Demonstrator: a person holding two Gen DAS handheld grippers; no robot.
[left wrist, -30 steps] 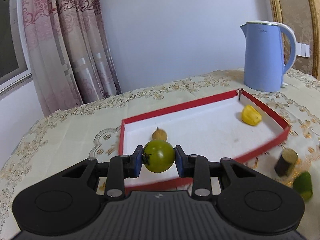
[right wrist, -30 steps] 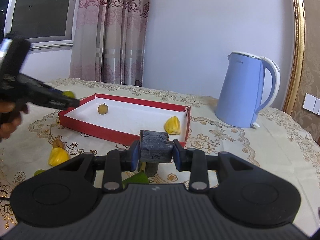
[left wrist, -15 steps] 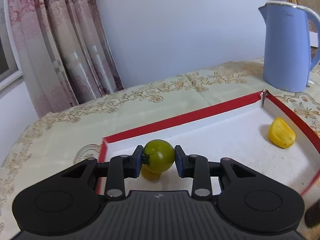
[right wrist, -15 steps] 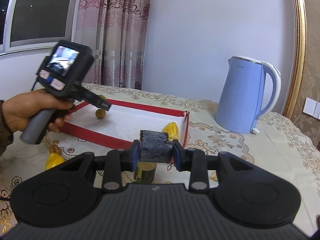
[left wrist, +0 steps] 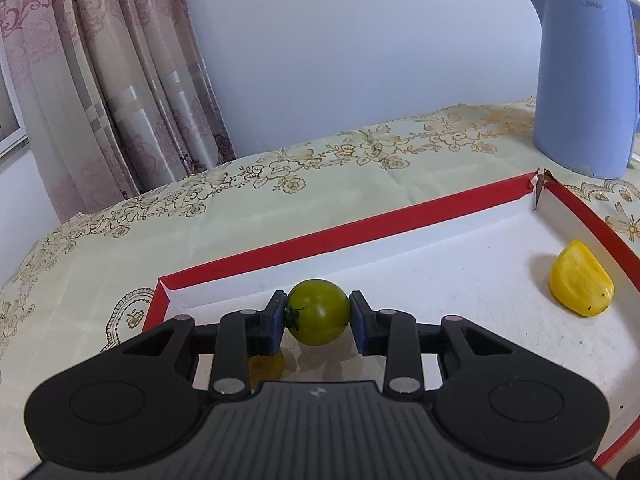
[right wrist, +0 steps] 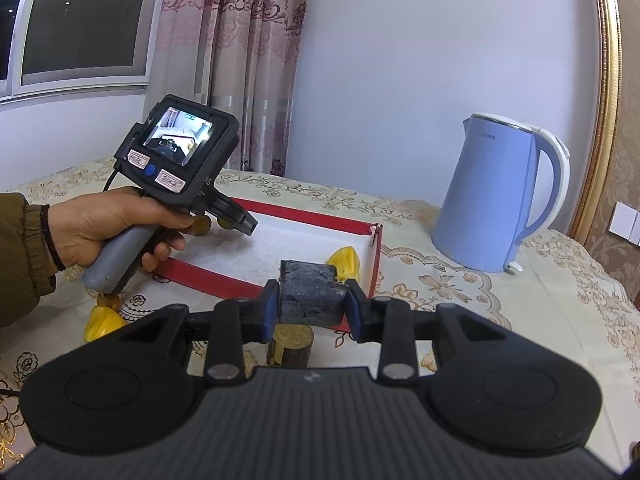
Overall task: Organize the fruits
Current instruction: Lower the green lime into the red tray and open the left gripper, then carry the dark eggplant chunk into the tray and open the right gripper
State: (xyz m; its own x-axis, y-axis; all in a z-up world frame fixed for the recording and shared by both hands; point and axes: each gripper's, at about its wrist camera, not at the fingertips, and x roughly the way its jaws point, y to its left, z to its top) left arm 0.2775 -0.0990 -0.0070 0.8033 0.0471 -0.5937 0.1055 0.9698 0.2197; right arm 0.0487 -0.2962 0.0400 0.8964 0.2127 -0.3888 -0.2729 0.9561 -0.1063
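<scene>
Since one second ago, the left claw (left wrist: pixel 318 314) has advanced over the near rim of the shallow red cardboard tray with a white floor (left wrist: pixel 360 226), so the tray floor fills the left wrist view; the right claw (right wrist: pixel 311 306) has stayed in place short of the tray.

1. Cloth-covered desk (left wrist: pixel 120 240): carries all items.
2. Tall pale-blue electric kettle (left wrist: pixel 584 80), at 2 o'clock from the tray: the lettering near its top appears to read "Midea".
3. Tray contents: a yellow fruit wedge (left wrist: pixel 580 284) at 3 o'clock and a small round brown fruit (left wrist: pixel 266 366) beneath the left claw.
4. Left claw: pinching a round green tomato-like fruit (left wrist: pixel 319 312), held just above the tray floor at 9 o'clock. Judgement: release is the next step.
5. Right claw: clamped on a dark, rough rectangular block (right wrist: pixel 310 294), outside the tray at 6 o'clock. Judgement: its placement follows.
6. Stickers on the left handset (right wrist: pixel 180 156): illegible.
</scene>
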